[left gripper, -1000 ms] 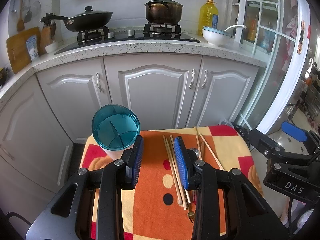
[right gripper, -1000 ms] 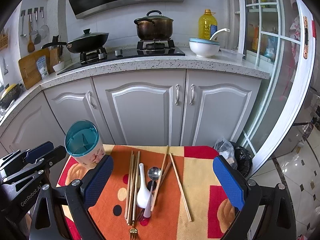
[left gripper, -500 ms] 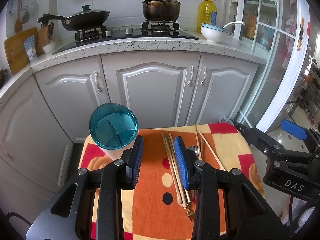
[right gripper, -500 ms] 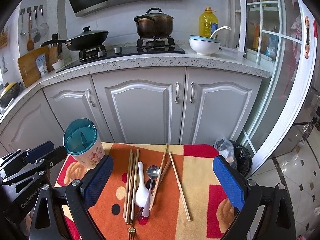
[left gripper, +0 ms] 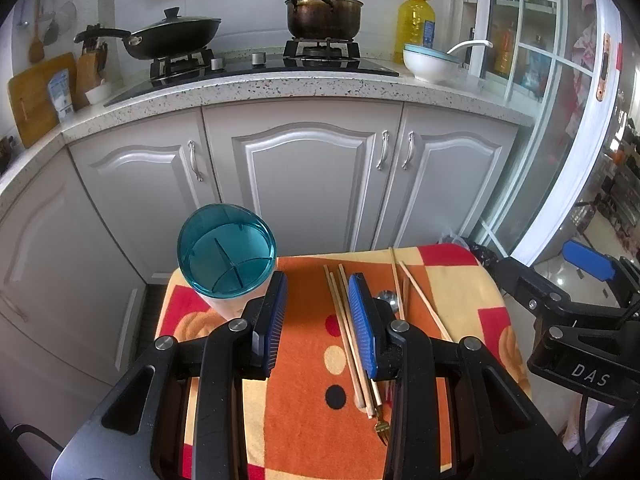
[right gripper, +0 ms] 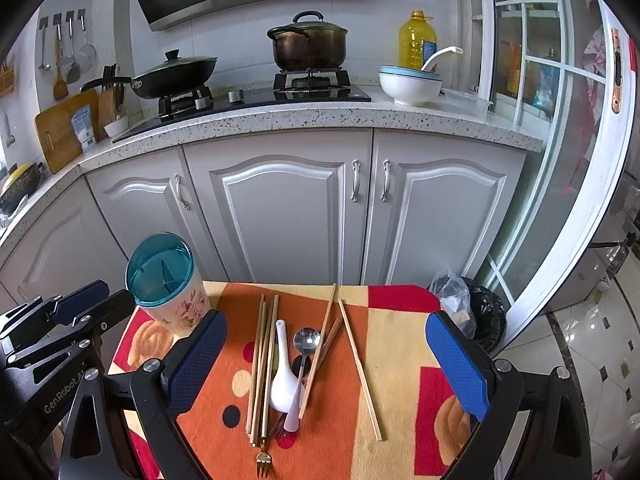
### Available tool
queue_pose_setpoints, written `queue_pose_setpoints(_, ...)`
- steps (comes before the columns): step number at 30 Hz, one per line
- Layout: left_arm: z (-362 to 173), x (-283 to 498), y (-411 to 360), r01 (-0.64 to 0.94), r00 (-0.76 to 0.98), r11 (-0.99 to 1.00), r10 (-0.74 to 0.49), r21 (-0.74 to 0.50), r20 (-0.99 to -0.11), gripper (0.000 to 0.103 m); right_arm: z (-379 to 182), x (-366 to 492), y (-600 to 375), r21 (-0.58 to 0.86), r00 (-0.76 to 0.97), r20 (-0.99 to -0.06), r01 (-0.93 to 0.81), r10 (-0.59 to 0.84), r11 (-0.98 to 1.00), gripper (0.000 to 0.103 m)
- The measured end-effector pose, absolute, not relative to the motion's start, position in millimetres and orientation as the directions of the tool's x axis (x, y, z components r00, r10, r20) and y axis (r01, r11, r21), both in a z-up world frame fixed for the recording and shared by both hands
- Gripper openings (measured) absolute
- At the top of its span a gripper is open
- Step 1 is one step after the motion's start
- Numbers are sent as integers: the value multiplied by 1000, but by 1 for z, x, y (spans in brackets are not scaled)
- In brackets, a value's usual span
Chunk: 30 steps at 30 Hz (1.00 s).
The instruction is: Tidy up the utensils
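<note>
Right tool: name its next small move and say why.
Probably lower the right tool, open and empty, onto the chopsticks left of the white spoon. Every utensil lies loose on the cloth, and the teal-rimmed holder looks empty.

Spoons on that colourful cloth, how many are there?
2. The white ceramic spoon lies right of the bundled chopsticks; the metal spoon lies beside it on its right, its pale handle crossing the white bowl. None seems hidden, though the utensils overlap.
</note>
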<state>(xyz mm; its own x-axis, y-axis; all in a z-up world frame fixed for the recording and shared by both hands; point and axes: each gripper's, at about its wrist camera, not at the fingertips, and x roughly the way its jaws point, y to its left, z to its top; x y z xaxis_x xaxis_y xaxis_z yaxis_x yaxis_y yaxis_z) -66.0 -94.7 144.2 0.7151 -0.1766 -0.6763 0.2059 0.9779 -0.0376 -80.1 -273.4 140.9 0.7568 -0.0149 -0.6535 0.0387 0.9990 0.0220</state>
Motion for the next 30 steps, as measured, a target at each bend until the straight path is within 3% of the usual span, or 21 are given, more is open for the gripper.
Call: queue_pose_setpoints(30,132,-60,-96,200,691,979,-173,-45,-702,31,130,-73,-271,10,736,-677,25,-11,1000,99)
